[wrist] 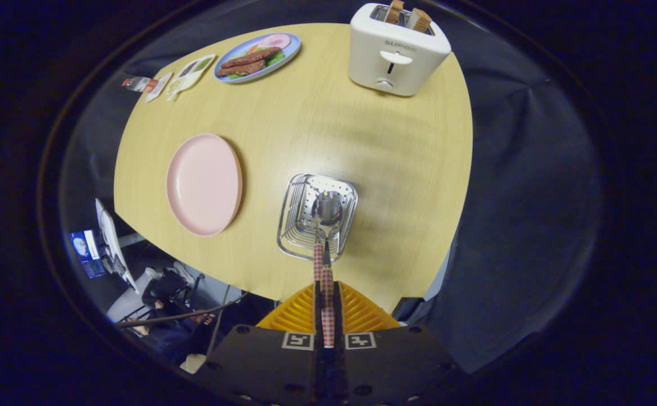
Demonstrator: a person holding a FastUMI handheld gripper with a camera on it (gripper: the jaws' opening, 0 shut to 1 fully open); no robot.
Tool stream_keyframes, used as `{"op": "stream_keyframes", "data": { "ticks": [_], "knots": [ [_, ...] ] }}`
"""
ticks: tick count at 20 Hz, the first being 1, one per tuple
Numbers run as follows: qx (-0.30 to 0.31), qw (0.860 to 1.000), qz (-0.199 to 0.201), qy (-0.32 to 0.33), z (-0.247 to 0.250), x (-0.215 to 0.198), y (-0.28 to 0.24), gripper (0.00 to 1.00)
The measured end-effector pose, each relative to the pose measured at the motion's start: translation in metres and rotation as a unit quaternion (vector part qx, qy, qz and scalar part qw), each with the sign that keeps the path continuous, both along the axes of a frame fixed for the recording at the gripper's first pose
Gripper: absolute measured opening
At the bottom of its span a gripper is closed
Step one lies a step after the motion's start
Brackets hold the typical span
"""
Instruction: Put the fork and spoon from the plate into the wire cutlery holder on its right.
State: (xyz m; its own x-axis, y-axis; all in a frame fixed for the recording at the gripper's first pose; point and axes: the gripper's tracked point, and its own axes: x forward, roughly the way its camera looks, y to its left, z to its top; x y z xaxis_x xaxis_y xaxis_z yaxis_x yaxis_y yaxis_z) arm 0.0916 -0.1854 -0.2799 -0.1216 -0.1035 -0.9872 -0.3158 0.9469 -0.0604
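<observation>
We see a pale wooden table [317, 124] carrying a pink plate [203, 183] at nine o'clock, wire cutlery holder [292, 217] centrally, white toaster [397, 53] at one, food plate [289, 53] at eleven.

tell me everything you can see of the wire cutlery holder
The wire cutlery holder is a shiny metal basket with a rounded rectangular rim, wire sides and a perforated floor. It stands upright on the wooden table, right of the empty pink plate, just ahead of the gripper. A spoon with a red checked handle, pinched between the shut fingers, reaches bowl-first into it.
</observation>
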Motion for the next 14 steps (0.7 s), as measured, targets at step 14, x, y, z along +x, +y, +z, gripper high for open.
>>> {"op": "stream_keyframes", "data": {
  "ticks": [14],
  "knots": [
    [0.041,0.989,-0.004,-0.143,0.038,0.023,0.054,0.35]
  ]
}}
